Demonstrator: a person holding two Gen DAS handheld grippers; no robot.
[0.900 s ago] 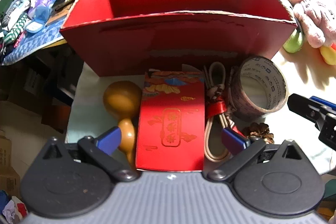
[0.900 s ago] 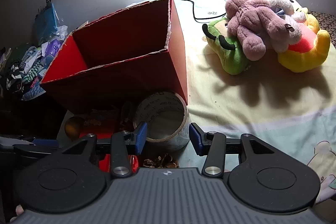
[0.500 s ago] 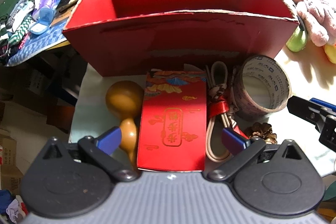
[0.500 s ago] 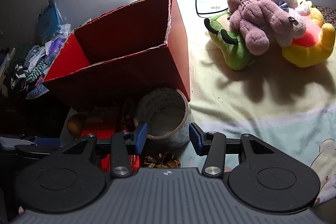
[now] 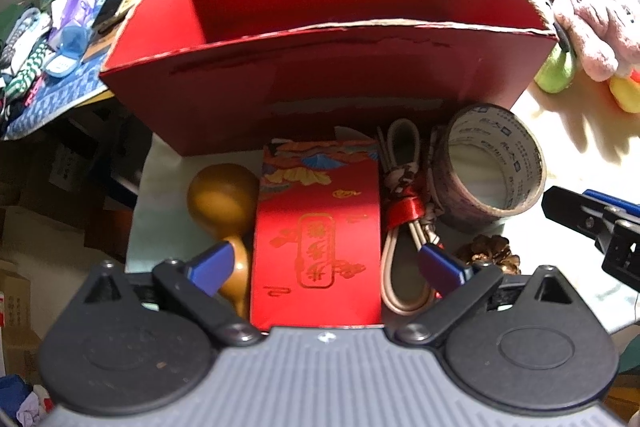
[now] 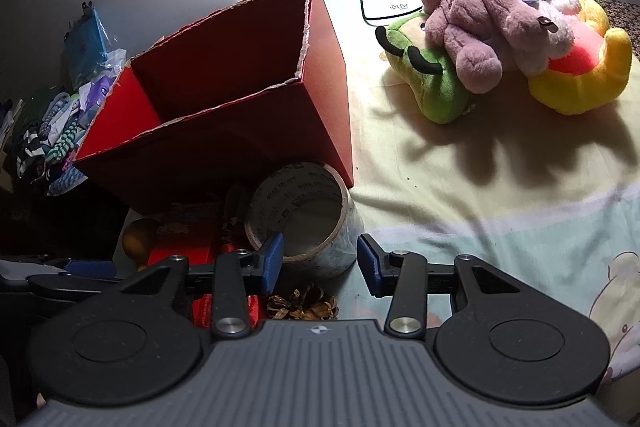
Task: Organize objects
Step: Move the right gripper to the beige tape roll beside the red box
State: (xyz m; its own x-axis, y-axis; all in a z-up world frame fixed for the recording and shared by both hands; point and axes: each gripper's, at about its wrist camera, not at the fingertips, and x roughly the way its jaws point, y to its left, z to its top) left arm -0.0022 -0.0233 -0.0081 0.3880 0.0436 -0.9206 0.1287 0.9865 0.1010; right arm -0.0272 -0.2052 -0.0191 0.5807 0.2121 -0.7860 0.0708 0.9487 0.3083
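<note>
Gold characters on red envelope (image 5: 318, 239)

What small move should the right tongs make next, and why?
Probably ease the right tongs forward and down around the tape roll. They are open and empty, with the roll standing just ahead between the blue tips, beside the red box, which looks empty. The left tongs are open above the red envelope.

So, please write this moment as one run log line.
left gripper: open over red envelope | right gripper: open at tape roll | red box: empty
</note>
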